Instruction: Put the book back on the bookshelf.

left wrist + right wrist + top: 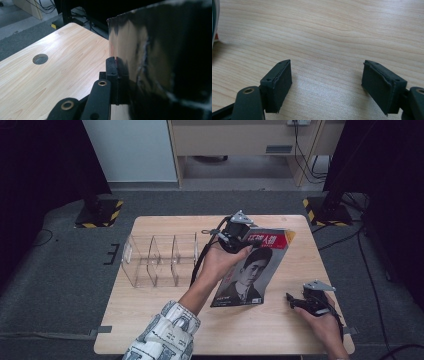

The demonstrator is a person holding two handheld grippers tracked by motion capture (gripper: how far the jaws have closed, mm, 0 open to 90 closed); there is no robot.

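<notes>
A magazine (250,270) with a red title band and a black-and-white portrait on its cover stands tilted on the wooden table (165,320), its lower edge resting on the wood. My left gripper (239,239) is shut on its upper left edge. In the left gripper view the glossy dark cover (160,62) fills the right side, pinched between the black jaws. My right gripper (292,301) lies low near the table's right front, open, with bare wood between its pads (279,82).
A clear plastic organiser (160,260) with several compartments stands on the left half of the table. A round cable hole (40,59) is cut into the tabletop. Black stands with striped bases flank the table's far corners.
</notes>
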